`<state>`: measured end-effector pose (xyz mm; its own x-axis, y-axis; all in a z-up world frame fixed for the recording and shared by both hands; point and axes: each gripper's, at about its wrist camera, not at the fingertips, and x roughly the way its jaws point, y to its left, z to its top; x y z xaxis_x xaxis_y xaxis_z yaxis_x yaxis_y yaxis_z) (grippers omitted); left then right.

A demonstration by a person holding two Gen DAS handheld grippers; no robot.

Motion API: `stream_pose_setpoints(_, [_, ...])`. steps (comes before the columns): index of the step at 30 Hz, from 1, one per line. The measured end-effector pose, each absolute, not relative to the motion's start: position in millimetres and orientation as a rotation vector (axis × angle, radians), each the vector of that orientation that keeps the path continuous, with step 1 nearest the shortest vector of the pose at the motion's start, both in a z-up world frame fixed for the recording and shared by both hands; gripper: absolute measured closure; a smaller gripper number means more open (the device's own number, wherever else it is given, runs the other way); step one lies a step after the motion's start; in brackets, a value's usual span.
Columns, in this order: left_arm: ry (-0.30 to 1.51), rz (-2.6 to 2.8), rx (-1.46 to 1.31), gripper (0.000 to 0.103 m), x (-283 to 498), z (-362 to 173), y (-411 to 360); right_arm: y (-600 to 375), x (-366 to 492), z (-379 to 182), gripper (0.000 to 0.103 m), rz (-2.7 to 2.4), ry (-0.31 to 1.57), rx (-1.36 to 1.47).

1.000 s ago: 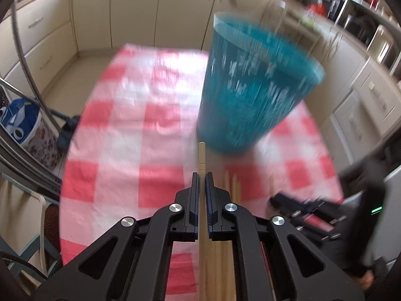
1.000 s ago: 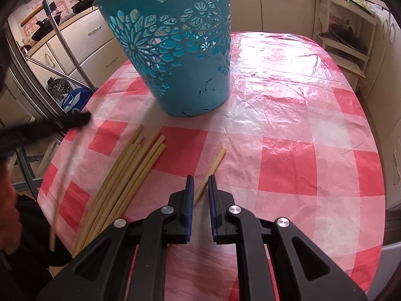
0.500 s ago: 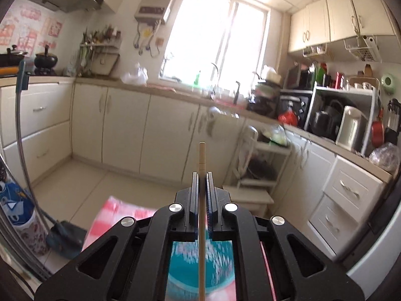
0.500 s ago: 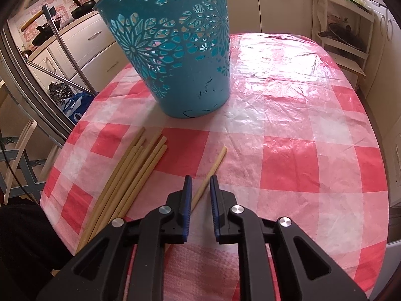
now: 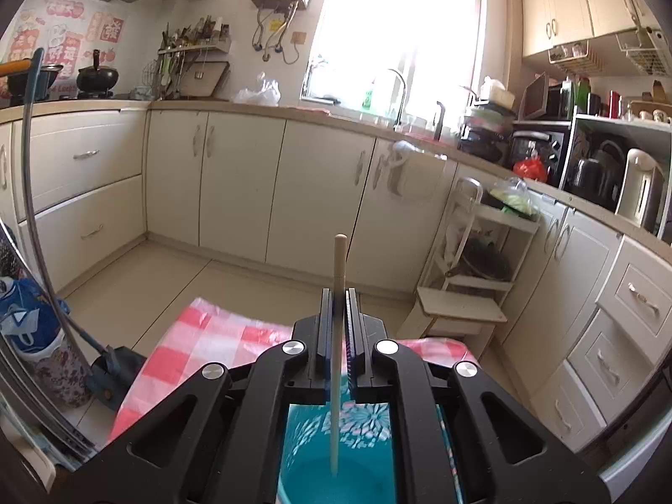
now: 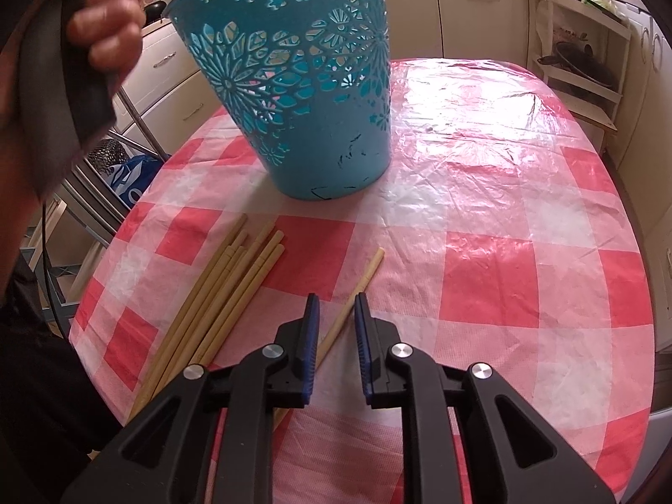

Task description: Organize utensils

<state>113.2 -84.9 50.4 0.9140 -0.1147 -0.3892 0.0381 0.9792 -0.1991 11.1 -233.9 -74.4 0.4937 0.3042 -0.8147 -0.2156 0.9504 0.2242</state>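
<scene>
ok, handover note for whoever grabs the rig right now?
Left tool: shut on one chopstick, its lower end hanging inside the teal basket.
Right tool: its jaws have just been opening, pads straddling a lone chopstick on the checked tablecloth, not gripping it.
Bundle of chopsticks lies left of it, in front of the basket.
Done: nothing visibly dropped in.
Left: release the held chopstick, then load the lone one and the bundle.

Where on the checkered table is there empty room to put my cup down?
The right half of the table is bare, from the blue basket across to the far edge. It is crowded on the left front: a bundle of chopsticks, a single chopstick beside it, and the right gripper over that one.
</scene>
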Motion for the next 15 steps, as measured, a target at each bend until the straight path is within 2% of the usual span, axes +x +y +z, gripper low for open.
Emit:
stream_pose_setpoints(4, [0.490, -0.105, -0.158, 0.093, 103, 32, -85, -242, 11, -75, 0.085, 0.327, 1.019, 0.144])
stream_pose_setpoints(5, [0.508, -0.107, -0.143, 0.086, 96, 29, -83, -246, 11, -75, 0.085, 0.328, 1.025, 0.165])
stream_pose_setpoints(6, [0.515, -0.107, -0.134, 0.074, 89, 28, -82, -250, 11, -75, 0.085, 0.325, 1.031, 0.188])
stream_pose_setpoints(9, [0.528, -0.099, -0.116, 0.056, 62, 24, -69, -256, 10, -75, 0.085, 0.303, 1.041, 0.208])
stream_pose_setpoints(15, [0.536, -0.090, -0.143, 0.044, 26, 16, -38, -245, 7, -71, 0.085, 0.228, 1.061, 0.162])
